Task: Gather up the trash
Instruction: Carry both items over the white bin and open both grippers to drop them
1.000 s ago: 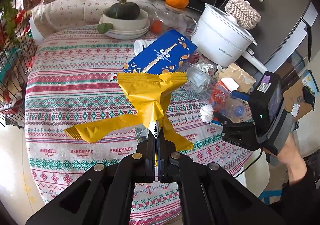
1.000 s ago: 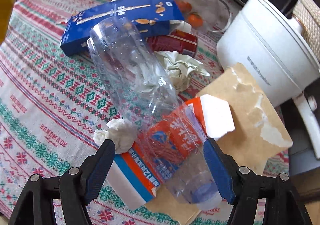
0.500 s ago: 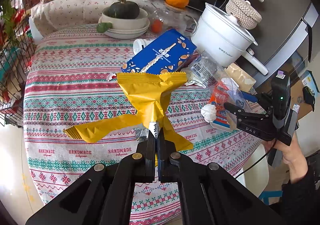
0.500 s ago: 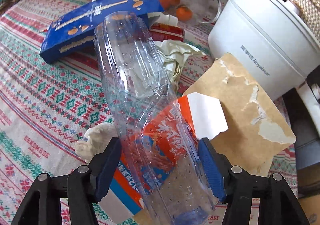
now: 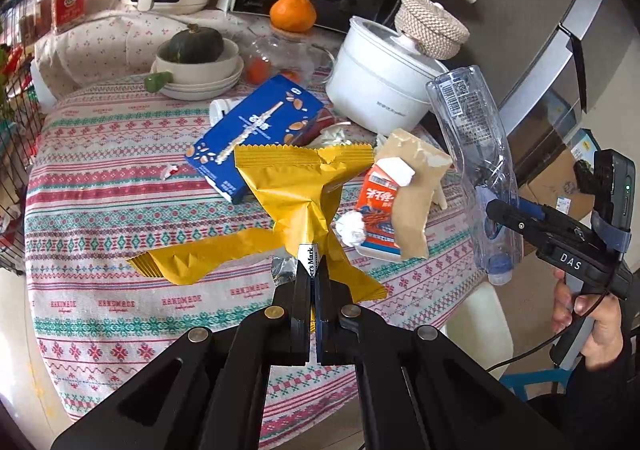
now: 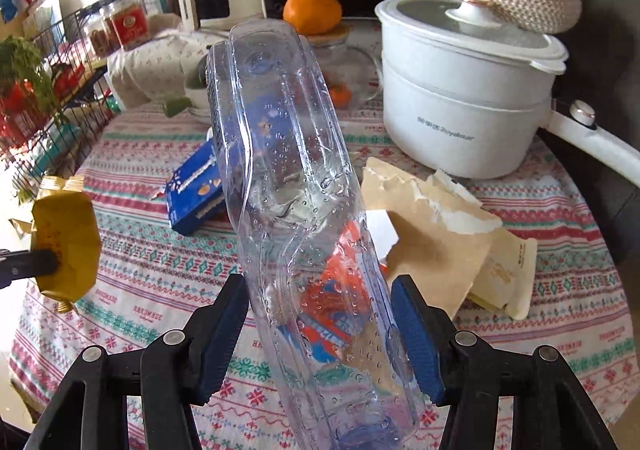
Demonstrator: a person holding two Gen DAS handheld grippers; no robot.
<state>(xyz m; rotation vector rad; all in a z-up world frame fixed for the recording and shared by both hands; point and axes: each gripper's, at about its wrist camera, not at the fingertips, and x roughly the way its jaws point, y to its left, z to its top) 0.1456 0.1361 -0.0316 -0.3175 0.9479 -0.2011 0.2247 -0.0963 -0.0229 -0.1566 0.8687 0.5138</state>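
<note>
My left gripper (image 5: 313,270) is shut on a bunch of yellow snack wrappers (image 5: 296,186), held above the table; it also shows in the right wrist view (image 6: 64,246). My right gripper (image 6: 320,310) is shut on a clear crushed plastic bottle (image 6: 288,154), lifted off the table at the right edge, base up; the bottle also shows in the left wrist view (image 5: 472,146). On the patterned tablecloth (image 5: 100,186) lie a blue snack box (image 5: 256,130), an orange-and-white carton (image 5: 380,206), torn brown paper (image 5: 416,186) and a white crumpled tissue (image 5: 352,228).
A white electric pot (image 5: 384,86) with a woven lid stands at the back right. A bowl with a squash (image 5: 196,58), a glass jar and an orange (image 5: 292,12) stand behind. A wire rack (image 5: 12,122) is at the left.
My right gripper closed on the clear bottle and lifted it off the table, up and to the right. The left gripper held still with the yellow wrappers.
</note>
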